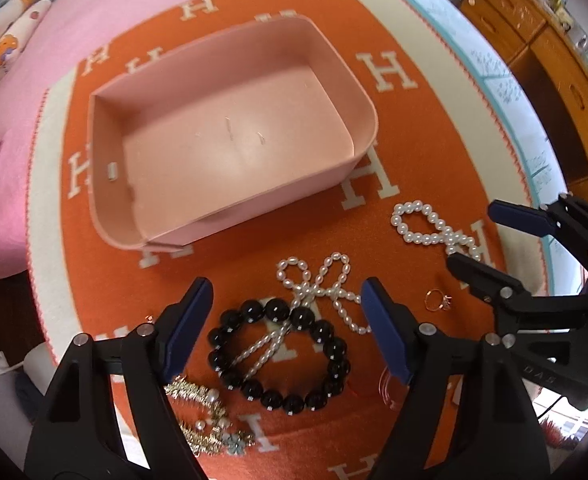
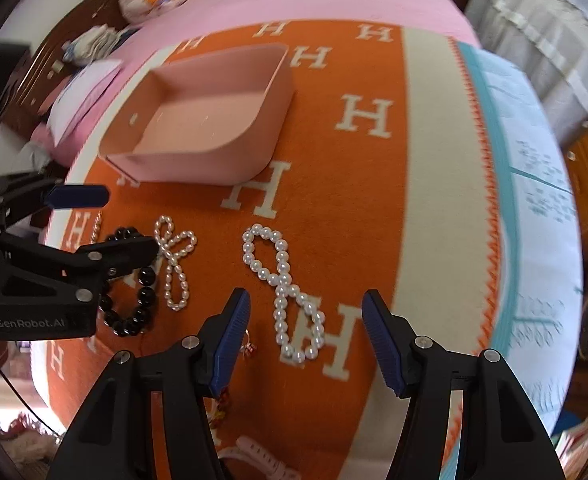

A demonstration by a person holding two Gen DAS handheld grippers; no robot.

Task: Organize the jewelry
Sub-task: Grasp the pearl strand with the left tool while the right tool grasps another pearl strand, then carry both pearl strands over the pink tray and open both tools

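An empty pink box [image 1: 230, 136] stands on an orange blanket with white H letters; it also shows in the right wrist view [image 2: 198, 120]. In front of it lie a black bead bracelet [image 1: 282, 356], a small-pearl strand [image 1: 318, 284] looped across it, a round-pearl strand [image 1: 434, 228], a gold ring [image 1: 438, 300] and a gold-and-pearl piece [image 1: 202, 412]. My left gripper [image 1: 286, 328] is open and empty, just above the black bracelet. My right gripper [image 2: 306, 340] is open and empty, over the round-pearl strand [image 2: 286, 292]. The ring [image 2: 248, 346] lies by its left finger.
The blanket [image 1: 414, 128] lies on a pink bed [image 1: 106, 4] with pillows [image 1: 2, 44] at the far left. A wooden cabinet [image 1: 554, 64] stands to the right. A white cable [image 2: 262, 456] lies near the bed's front edge.
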